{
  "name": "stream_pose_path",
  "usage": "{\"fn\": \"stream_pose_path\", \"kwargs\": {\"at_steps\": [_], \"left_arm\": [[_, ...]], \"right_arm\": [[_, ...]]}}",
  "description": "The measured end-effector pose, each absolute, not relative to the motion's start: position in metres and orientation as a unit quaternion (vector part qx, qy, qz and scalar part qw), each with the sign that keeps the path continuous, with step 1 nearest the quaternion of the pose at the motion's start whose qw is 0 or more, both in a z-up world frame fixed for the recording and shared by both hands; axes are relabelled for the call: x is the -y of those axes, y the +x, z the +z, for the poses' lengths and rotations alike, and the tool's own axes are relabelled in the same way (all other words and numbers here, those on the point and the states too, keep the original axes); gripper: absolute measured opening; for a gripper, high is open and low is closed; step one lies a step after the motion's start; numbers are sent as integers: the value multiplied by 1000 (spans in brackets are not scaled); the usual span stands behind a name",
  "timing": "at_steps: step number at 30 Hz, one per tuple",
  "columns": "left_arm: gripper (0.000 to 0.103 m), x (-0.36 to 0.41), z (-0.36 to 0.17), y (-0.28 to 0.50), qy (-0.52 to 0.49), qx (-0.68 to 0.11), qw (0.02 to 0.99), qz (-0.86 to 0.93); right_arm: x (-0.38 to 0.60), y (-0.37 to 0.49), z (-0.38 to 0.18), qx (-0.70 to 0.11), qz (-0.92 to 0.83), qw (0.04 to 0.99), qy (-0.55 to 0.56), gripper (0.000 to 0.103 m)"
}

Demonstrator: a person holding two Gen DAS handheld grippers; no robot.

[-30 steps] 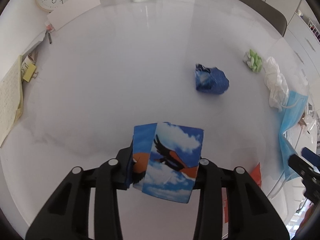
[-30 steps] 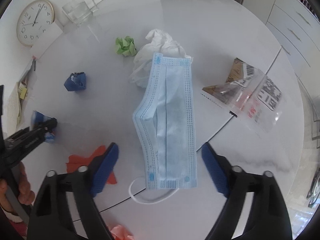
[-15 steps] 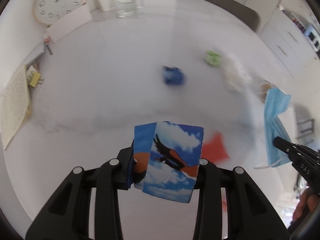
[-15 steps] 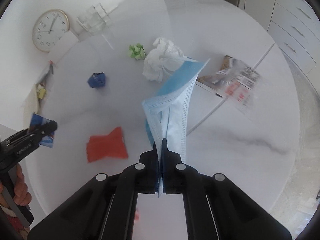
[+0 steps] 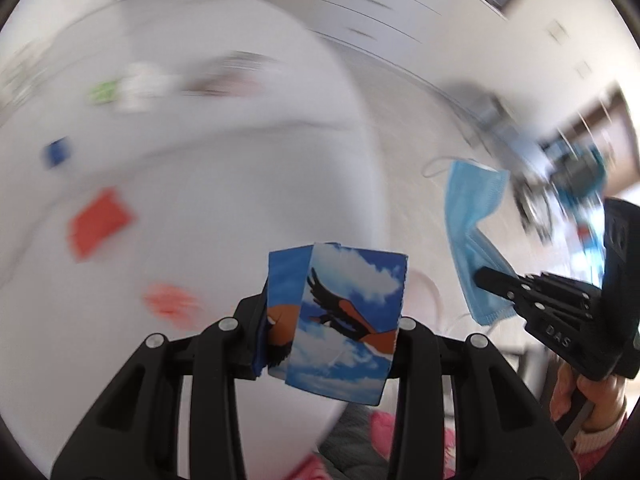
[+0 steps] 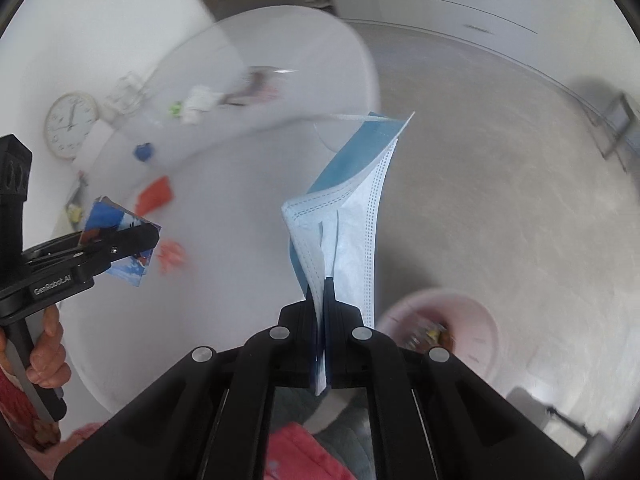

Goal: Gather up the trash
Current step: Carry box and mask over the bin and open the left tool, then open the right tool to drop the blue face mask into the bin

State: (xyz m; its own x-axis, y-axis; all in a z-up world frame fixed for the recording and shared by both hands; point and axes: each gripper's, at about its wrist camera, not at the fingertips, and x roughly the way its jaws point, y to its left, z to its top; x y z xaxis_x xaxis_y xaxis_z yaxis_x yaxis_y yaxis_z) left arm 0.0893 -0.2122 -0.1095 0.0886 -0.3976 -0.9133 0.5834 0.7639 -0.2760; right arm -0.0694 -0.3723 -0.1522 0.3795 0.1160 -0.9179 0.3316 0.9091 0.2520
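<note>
My left gripper (image 5: 334,322) is shut on a folded paper printed with blue sky and a bird (image 5: 340,320), held above the edge of the round white table (image 5: 224,184). My right gripper (image 6: 322,292) is shut on a light blue face mask (image 6: 348,208), which stands up from the closed jaws over the floor beyond the table. Each gripper shows in the other's view: the right gripper (image 5: 486,278) pinching the mask (image 5: 472,224), the left gripper (image 6: 148,236) with the sky paper (image 6: 120,240). A pink bin (image 6: 444,336) with trash inside stands on the floor below the mask.
On the table lie an orange-red paper (image 5: 100,224), a coral scrap (image 5: 170,304), a blue crumpled ball (image 5: 58,152), a green wad (image 5: 102,92), a white tissue (image 5: 140,88) and a clock (image 6: 70,124). Grey floor and white drawers lie beyond. A person's hands hold both handles.
Both grippers have swung away from the table's middle toward its edge and the floor. The right gripper closed on the mask and lifted it off the table. The left keeps the sky paper.
</note>
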Motion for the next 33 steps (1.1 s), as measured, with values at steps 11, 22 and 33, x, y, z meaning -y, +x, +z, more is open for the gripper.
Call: {"fn": "stream_pose_path", "kwargs": {"at_steps": [11,22,33], "left_arm": [[36,351,-148,-28,196,-597,626,-463],[62,394,-162,-77,261,-595,599,-468],[75,369,-150,-51,241,-591,644,-421]], "right_arm": [[440,-208,-178,-538,-179,773,286,3],[450,-245,-191,-537,-197,758,313,3],[444,-238,-197,-549,-178,757,307,5]]}}
